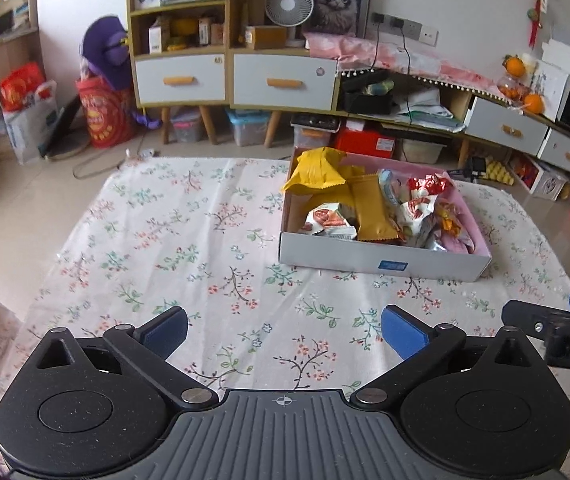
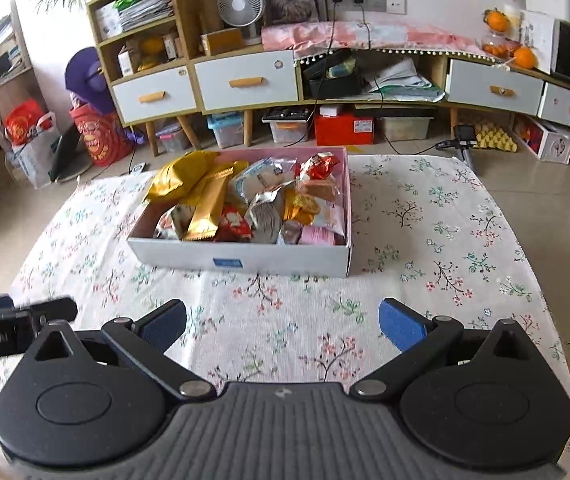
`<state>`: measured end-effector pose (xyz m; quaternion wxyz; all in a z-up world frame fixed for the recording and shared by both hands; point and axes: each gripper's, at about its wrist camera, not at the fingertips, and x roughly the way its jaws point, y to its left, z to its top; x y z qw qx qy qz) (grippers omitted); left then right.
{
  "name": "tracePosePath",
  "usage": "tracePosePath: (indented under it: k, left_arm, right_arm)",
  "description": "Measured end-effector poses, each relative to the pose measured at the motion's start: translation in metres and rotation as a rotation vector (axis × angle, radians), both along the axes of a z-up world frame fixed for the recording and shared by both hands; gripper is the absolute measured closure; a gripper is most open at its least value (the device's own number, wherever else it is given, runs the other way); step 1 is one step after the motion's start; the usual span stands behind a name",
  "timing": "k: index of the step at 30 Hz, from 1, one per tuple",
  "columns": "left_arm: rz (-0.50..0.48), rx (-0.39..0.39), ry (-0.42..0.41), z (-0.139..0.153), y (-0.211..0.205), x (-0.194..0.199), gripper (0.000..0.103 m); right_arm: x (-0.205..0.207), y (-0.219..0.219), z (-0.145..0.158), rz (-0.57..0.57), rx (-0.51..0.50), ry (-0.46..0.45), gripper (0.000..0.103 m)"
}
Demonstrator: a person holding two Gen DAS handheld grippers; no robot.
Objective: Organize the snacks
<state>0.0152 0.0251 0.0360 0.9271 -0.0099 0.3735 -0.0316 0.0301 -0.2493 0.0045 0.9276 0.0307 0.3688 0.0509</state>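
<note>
The left gripper (image 1: pixel 283 330) hangs over the flowered cloth (image 1: pixel 173 248) of the bench, its jaws spread wide with nothing between them. Ahead of those jaws and off to their right sits the white box (image 1: pixel 381 262), well apart from the fingertips, with snacks heaped inside it: a yellow bag (image 1: pixel 317 170) riding high at the far left corner, a gold wrapper (image 1: pixel 373 208) leaning beside it, and small red-and-white packets (image 1: pixel 421 200) further right.

The right gripper (image 2: pixel 283 326) also stands with jaws fully spread and empty. From here the box lies ahead and slightly left of the jaws, its near wall facing them. The two grippers sit close beside each other; each shows at the edge of the other's view.

No loose snack shows on the cloth, so the sorting looks largely done, as far as these views tell.

Risks, as I judge them: the yellow bag sits above the rim and could slide out if the box is nudged. The light cardboard may skid on the cloth if pushed by one jaw. And with the grippers this near, a careless swing could knock one against the other.
</note>
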Motion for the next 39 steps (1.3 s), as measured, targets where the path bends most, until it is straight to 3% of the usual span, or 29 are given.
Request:
tracePosePath:
  k: [7,18,39]
  left_arm:
    - [0.007,0.034,0.017,0.0,-0.01,0.0,0.0]
    - [0.012,0.087,0.021,0.0,-0.02,-0.002,0.0]
    - [0.009,0.08,0.033,-0.001,-0.02,-0.003,0.0]
  right_arm:
    - [0.0,0.007,-0.009,0.013,-0.076,0.014,0.0]
    - [-0.003,0.006,-0.008,-0.005,-0.096,0.021,0.0]
    - [-0.002,0.009,-0.005,0.012,-0.109,0.008,0.0]
